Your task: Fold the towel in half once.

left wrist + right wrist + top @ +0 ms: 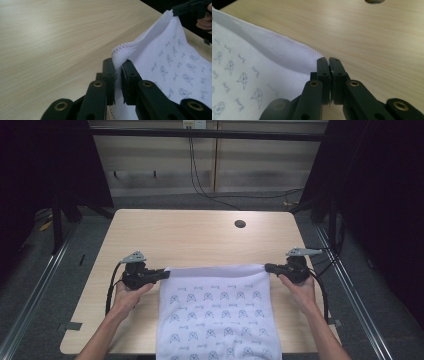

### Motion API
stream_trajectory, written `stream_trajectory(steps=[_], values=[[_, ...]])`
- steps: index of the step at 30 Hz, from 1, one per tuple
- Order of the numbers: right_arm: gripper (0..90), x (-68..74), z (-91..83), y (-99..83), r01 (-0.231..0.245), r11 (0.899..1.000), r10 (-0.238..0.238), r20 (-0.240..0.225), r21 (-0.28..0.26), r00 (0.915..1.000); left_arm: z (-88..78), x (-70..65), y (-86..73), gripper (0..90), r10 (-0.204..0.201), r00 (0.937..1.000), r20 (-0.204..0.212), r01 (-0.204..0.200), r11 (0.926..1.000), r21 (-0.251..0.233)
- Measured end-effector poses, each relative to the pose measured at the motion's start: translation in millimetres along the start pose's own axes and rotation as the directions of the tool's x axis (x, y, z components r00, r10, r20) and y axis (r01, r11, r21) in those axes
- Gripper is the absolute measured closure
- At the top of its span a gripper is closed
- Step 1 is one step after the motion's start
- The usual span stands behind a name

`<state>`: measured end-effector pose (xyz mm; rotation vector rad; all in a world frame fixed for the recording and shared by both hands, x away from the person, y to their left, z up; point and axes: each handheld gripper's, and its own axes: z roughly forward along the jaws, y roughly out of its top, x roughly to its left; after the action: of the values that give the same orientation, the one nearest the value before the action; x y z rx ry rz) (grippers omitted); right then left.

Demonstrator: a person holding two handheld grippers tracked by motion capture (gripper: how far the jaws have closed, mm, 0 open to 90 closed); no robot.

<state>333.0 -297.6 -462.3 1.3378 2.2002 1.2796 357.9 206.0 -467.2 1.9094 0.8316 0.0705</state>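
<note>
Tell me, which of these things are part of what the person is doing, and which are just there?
In use:
- white printed cloth, pulled up by its far corners
- left gripper, shut on one corner
- right gripper, shut on the other corner
- wooden table beneath the cloth

Just there:
- round hole in the tabletop
- black cables on the floor behind

One counter [190, 235], pale wood, with one round dark hole [240, 224] near its far right corner. One white cloth [217, 312], printed all over with many small grey figures, too many and too small to count. Two grippers: the left gripper [162, 274] and the right gripper [270, 268], each with two black fingers [109, 75]. Two hands: one left hand [127, 295], one right hand [300, 290].
</note>
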Motion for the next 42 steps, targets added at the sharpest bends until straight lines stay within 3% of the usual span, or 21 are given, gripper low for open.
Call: stream_trajectory(steps=[4,7,8,12,19,28,32,35,39,42], values=[[88.0,-3.1,-5.5,11.0,-0.014,0.999,0.014,0.007,-0.048,0.9999,-5.3,-1.5,9.7,84.8,0.01,1.0,0.001,-0.01,0.9997,-0.024],[88.0,-3.8,-3.6,19.4,-0.006,0.999,0.005,-0.004,-0.051,1.0,-8.5,0.7,17.9,85.5,-0.006,0.9999,-0.011,0.006,0.9986,-0.053],[88.1,-4.1,-3.3,22.6,-0.012,0.998,0.011,-0.012,-0.067,0.9999,-8.4,2.4,20.0,85.6,-0.029,0.9996,0.002,0.029,0.9972,-0.069],[88.1,-2.7,-5.0,39.7,-0.013,0.994,0.009,-0.04,-0.107,0.9992,-11.0,7.1,35.0,85.9,-0.033,0.9994,-0.012,0.031,0.9951,-0.093],[88.1,1.0,-25.5,85.6,0.011,0.98,-0.025,-0.067,-0.196,0.9974,-34.0,8.9,78.3,85.9,0.03,0.9976,-0.063,-0.039,0.9886,-0.145],[88.1,4.3,-36.4,142.5,0.051,0.965,-0.063,-0.038,-0.256,0.9973,-46.6,16.7,136.1,85.9,0.061,0.9877,-0.144,-0.089,0.9769,-0.194],[88.1,5.0,-44.2,165.0,0.078,0.959,-0.084,-0.01,-0.273,0.9964,-51.2,16.5,158.3,85.9,0.064,0.9866,-0.15,-0.097,0.9691,-0.227],[88.1,6.9,-56.0,182.3,0.098,0.949,-0.098,0.015,-0.3,0.9951,-59.0,9.0,178.4,85.9,0.082,0.9845,-0.155,-0.121,0.9587,-0.258],[88.1,9.6,-79.2,204.9,0.12,0.928,-0.113,0.04,-0.352,0.9928,-71.9,-6.9,206.1,85.9,0.112,0.9802,-0.163,-0.157,0.9415,-0.298],[88.1,13.2,-99.8,218.3,0.135,0.906,-0.117,0.07,-0.401,0.9906,-77.5,-22.0,222.2,85.9,0.127,0.9786,-0.162,-0.175,0.9257,-0.335]])
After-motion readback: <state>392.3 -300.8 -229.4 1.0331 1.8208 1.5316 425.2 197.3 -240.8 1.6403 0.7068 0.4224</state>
